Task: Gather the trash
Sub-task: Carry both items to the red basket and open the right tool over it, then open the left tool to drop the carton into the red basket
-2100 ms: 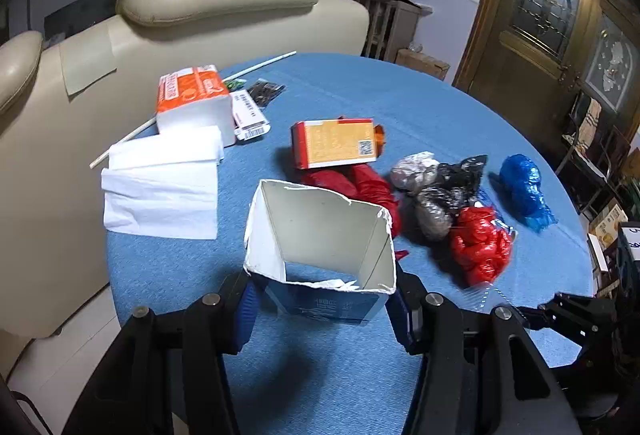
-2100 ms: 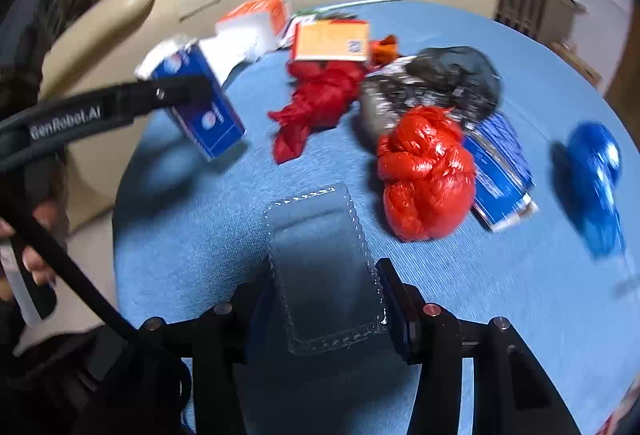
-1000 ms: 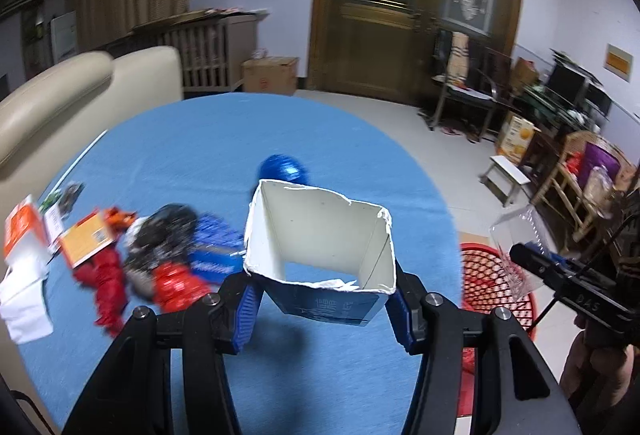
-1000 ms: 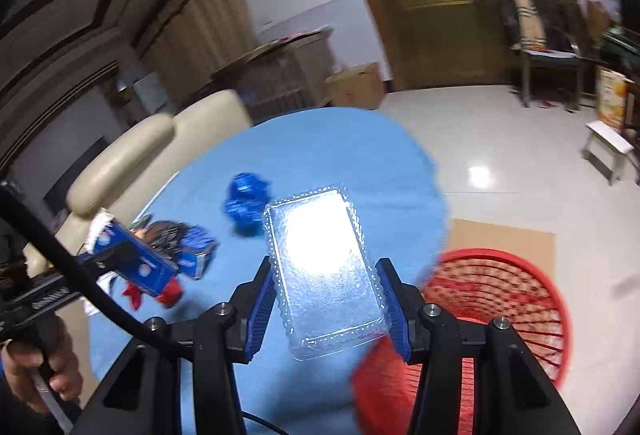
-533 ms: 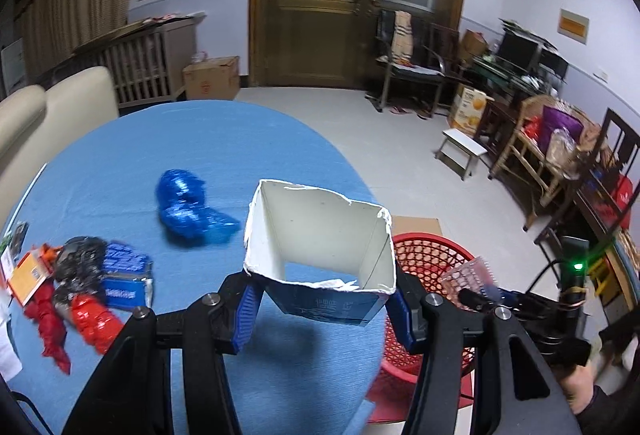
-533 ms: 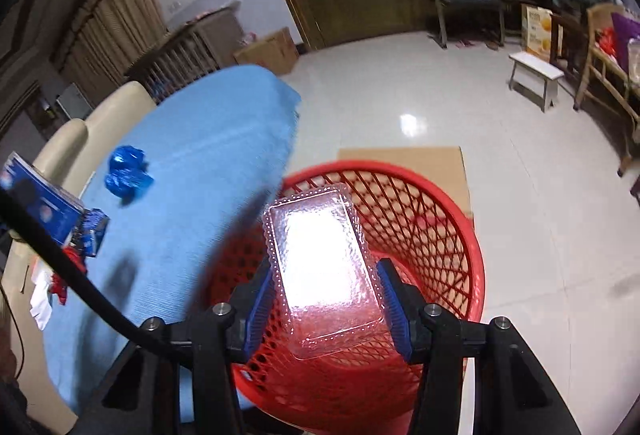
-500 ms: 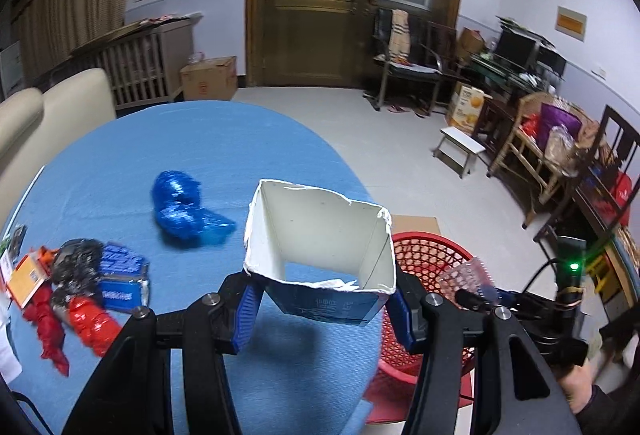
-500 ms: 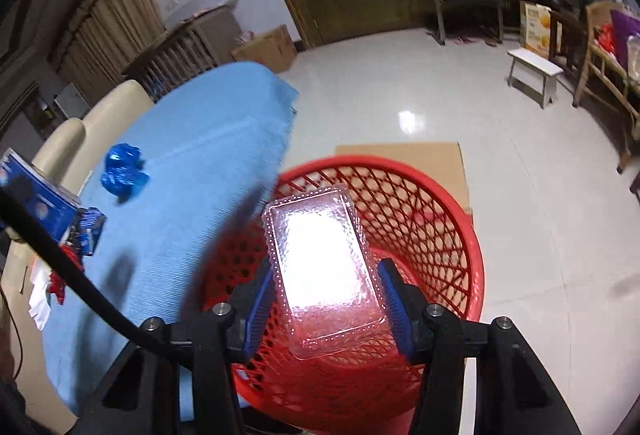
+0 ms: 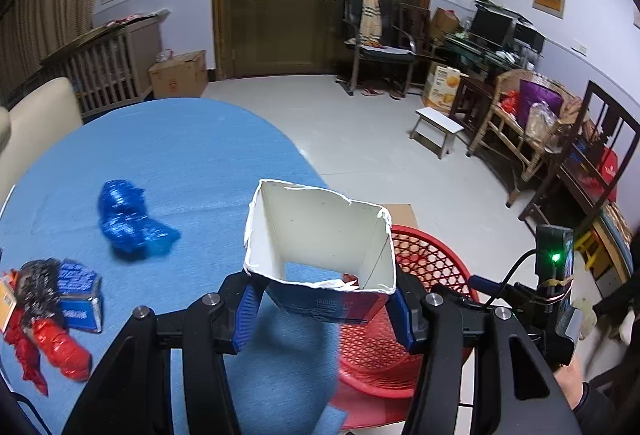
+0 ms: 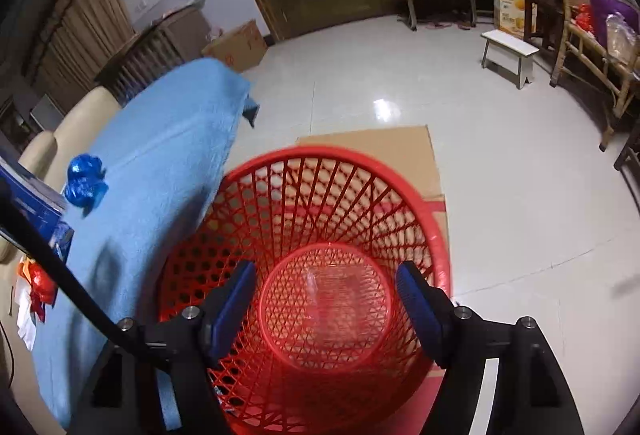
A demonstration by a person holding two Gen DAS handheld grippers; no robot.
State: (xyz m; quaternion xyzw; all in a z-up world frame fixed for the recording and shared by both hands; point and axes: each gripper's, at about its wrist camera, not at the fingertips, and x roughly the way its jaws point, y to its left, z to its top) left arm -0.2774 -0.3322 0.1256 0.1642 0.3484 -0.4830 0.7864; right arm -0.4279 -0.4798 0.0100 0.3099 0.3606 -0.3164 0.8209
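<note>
My left gripper [image 9: 324,309] is shut on a torn-open blue and white carton [image 9: 320,259], held over the blue table's edge beside the red mesh basket [image 9: 432,267]. My right gripper [image 10: 326,295] hangs over the mouth of the red basket [image 10: 328,163], its jaws opening with nothing between the pads. A clear plastic blister tray [image 10: 340,295] lies blurred at the basket's bottom. A crumpled blue bag [image 9: 128,223] lies on the table, also seen as the blue bag [image 10: 85,183] in the right wrist view.
Red bags [image 9: 44,347], a black bag and a blue packet [image 9: 78,299] lie at the table's left. The basket stands on flat cardboard [image 10: 384,147] on a tiled floor. Chairs, a small stool [image 9: 438,129] and a wooden door stand beyond. A person's hand [image 9: 572,383] holds the right gripper.
The right gripper's jaws have spread and the clear tray has dropped out into the basket. The left gripper carried the carton further toward the basket.
</note>
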